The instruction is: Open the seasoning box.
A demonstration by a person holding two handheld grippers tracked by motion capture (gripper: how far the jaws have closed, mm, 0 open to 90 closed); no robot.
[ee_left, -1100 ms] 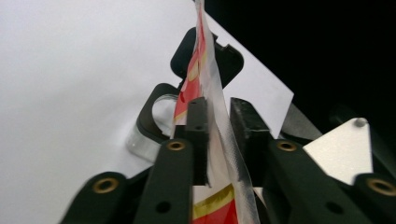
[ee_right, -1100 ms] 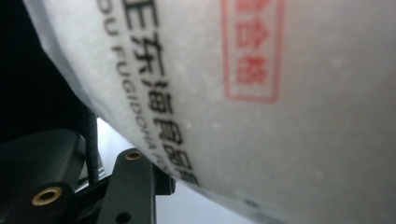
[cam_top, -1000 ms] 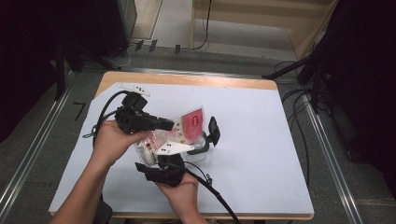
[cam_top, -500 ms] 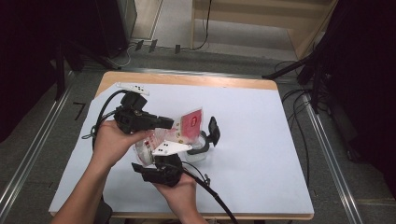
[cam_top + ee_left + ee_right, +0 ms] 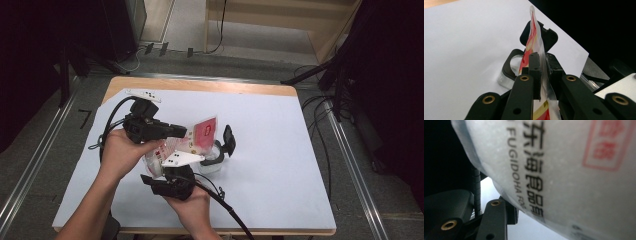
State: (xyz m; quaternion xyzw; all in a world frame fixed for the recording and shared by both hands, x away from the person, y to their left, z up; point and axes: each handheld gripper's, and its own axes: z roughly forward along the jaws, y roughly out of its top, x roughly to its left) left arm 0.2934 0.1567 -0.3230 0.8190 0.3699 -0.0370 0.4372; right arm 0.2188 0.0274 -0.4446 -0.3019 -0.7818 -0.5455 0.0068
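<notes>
Covering most of the table (image 5: 280, 165) is a white sheet (image 5: 270, 130), with bare wood showing at its far edge. Near the middle of the sheet, a red and clear plastic bag (image 5: 200, 136) of food is held up between both grippers. The left hand-held gripper (image 5: 541, 67) is clamped tight on the bag's upper edge, its jaws pinching the thin film, which rises past them. The right hand-held gripper (image 5: 192, 161) grips the bag lower down, nearer the person; in its own view the bag's printed side (image 5: 574, 170) lies right against the camera. Just right of the bag stands a small clear container (image 5: 212, 161) with a black flip lid (image 5: 229, 140) open.
</notes>
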